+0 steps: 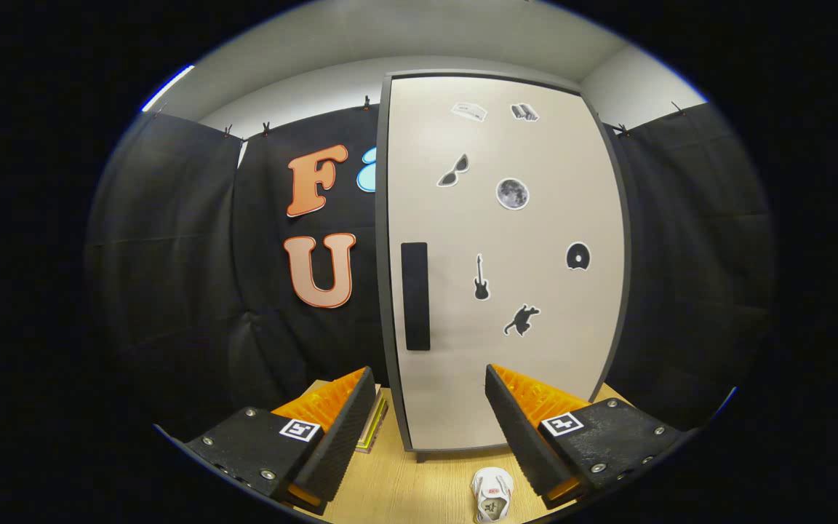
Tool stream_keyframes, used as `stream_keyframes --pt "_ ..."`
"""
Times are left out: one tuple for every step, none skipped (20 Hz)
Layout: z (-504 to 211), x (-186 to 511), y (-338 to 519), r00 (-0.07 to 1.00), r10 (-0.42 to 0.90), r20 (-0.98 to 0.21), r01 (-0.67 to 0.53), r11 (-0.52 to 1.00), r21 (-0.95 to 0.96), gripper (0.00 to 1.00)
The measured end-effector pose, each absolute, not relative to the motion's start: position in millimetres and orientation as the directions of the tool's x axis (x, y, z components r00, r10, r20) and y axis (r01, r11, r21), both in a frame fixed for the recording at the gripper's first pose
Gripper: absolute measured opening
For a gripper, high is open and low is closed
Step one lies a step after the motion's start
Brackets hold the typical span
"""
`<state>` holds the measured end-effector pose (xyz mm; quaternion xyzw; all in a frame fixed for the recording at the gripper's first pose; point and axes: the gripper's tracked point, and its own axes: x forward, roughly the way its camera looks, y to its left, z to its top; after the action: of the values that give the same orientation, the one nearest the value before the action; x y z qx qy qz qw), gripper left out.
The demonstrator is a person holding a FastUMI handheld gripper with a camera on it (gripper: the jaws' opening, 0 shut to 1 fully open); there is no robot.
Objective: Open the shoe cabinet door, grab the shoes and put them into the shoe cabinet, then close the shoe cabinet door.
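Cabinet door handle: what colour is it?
Black, a tall strip near the pale door's left edge; gripper view.

A light wood-grain surface (404, 484) carries the shoe cabinet (506, 276) at 12 o'clock, door closed. A white shoe (492, 495) lies at 6 o'clock before it; something flat like books (374, 429) sits at 9 o'clock.

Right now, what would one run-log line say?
door: closed | shoe: on floor, between fingers | hand-held gripper: open, empty, facing door | step: opening not begun
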<state>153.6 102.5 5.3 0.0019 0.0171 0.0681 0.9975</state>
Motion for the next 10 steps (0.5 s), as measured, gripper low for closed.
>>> stream_keyframes --pt "6.9 164.9 107.6 0.99 0.14 -0.033 -0.139 0.99 0.011 0.95" --pt "10.3 176.0 112.0 0.989 0.143 -0.029 -0.143 0.99 0.014 0.95" --pt "12.6 187.9 115.5 0.989 0.144 -0.025 -0.144 0.99 0.015 0.95" --pt "14.7 199.7 119.8 0.989 0.147 -0.024 -0.147 0.989 0.017 0.95" --pt "16.3 210.4 123.2 0.989 0.147 -0.024 -0.146 0.989 0.021 0.95" --pt "18.2 220.0 126.8 0.989 0.149 -0.023 -0.148 0.989 0.025 0.95" --pt "19.9 229.4 130.4 0.988 0.151 -0.021 -0.151 0.988 0.027 0.95" --pt "20.9 239.6 131.1 0.989 0.144 -0.021 -0.144 0.989 0.023 0.95" --pt "22.0 247.4 131.1 0.991 0.134 -0.02 -0.134 0.991 0.021 0.94" --pt "25.4 254.9 131.8 0.992 0.129 -0.012 -0.129 0.991 0.026 0.93"
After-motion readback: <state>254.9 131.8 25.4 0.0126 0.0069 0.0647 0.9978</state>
